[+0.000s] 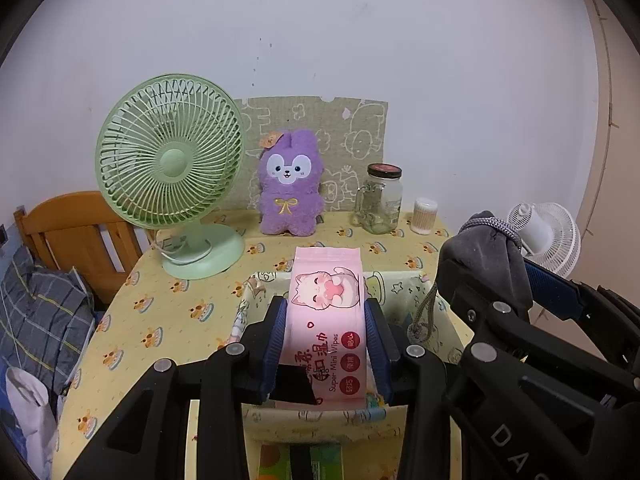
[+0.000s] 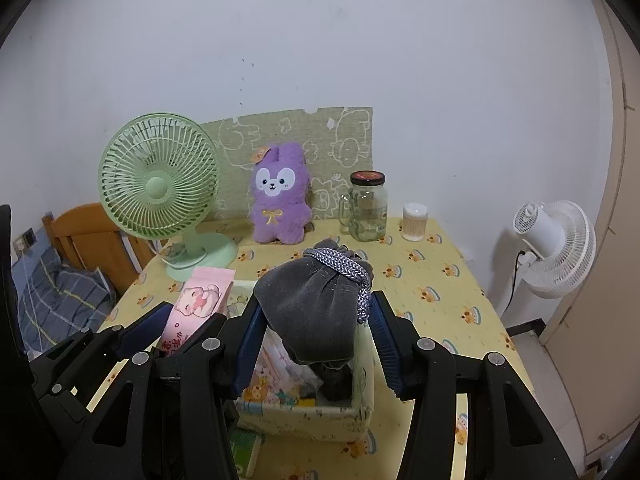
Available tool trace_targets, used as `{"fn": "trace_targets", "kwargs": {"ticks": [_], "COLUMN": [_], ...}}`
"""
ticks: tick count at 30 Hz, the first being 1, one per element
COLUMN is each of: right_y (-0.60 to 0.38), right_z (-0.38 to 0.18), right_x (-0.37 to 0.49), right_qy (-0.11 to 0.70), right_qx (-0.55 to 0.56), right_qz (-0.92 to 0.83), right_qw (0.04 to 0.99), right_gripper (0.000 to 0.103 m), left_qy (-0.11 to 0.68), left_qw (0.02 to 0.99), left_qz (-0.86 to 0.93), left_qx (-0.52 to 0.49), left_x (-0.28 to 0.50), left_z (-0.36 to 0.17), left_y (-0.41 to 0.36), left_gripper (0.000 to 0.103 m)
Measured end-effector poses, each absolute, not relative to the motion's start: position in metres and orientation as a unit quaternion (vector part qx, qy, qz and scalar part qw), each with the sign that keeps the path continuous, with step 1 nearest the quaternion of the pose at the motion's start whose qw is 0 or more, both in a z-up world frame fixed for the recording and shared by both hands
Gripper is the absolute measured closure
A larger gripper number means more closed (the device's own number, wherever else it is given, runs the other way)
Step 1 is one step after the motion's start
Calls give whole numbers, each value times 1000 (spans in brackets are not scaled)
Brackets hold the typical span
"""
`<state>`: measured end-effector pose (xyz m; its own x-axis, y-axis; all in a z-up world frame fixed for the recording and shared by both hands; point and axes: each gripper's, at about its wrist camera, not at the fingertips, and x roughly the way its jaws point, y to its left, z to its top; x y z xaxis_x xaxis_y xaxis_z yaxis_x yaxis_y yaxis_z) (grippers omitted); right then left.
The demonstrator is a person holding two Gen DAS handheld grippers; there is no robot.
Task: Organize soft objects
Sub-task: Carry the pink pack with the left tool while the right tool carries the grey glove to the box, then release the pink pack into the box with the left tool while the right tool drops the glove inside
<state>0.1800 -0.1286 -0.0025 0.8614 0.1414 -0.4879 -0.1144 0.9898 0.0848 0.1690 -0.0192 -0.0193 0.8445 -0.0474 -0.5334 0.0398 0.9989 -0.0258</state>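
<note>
My left gripper (image 1: 326,312) is shut on a pink pack of wet wipes (image 1: 328,308) with a cat picture, held over a printed fabric storage box (image 1: 256,292) on the table. My right gripper (image 2: 316,320) is shut on a grey velvet drawstring pouch (image 2: 312,304) with a braided cord, held above the same box (image 2: 364,408). The pouch (image 1: 484,248) and the right gripper show at the right of the left wrist view. The wipes pack (image 2: 196,300) shows at the left of the right wrist view. A purple plush bunny (image 1: 290,184) sits upright at the back of the table.
A green desk fan (image 1: 172,168) stands at the back left. A glass jar (image 1: 380,200) and a cotton swab tub (image 1: 425,216) stand at the back right. A white floor fan (image 2: 556,248) is right of the table. A wooden bed frame (image 1: 76,232) lies left.
</note>
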Motion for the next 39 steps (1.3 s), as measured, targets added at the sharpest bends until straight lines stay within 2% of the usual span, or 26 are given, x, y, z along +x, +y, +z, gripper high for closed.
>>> {"fn": "trace_targets", "kwargs": {"ticks": [16, 17, 19, 30, 33, 35, 38, 39], "right_y": [-127, -127, -125, -118, -116, -117, -121, -122], "right_z": [-39, -42, -47, -69, -72, -75, -75, -74], "right_x": [228, 230, 234, 252, 256, 259, 258, 257], "right_qy": [280, 281, 285, 297, 299, 304, 295, 291], "right_qx": [32, 32, 31, 42, 40, 41, 47, 47], "right_qz": [61, 62, 66, 94, 97, 99, 87, 84], "right_qw": [957, 957, 956, 949, 949, 946, 950, 952], "right_gripper": [48, 48, 48, 48, 47, 40, 21, 19], "left_qy": [333, 339, 346, 357, 363, 362, 358, 357], "left_qw": [942, 940, 937, 934, 932, 932, 934, 934], "left_qz": [-32, -34, -39, -14, -9, -10, -14, -13], "left_qx": [-17, -14, -11, -9, -10, -8, -5, -4], "left_x": [219, 222, 225, 233, 235, 235, 232, 232], "left_z": [-59, -62, -69, -84, -89, -89, -87, -87], "left_y": [-17, -17, -16, -9, -8, -8, -11, -12], "left_gripper": [61, 60, 44, 24, 24, 23, 16, 13]}}
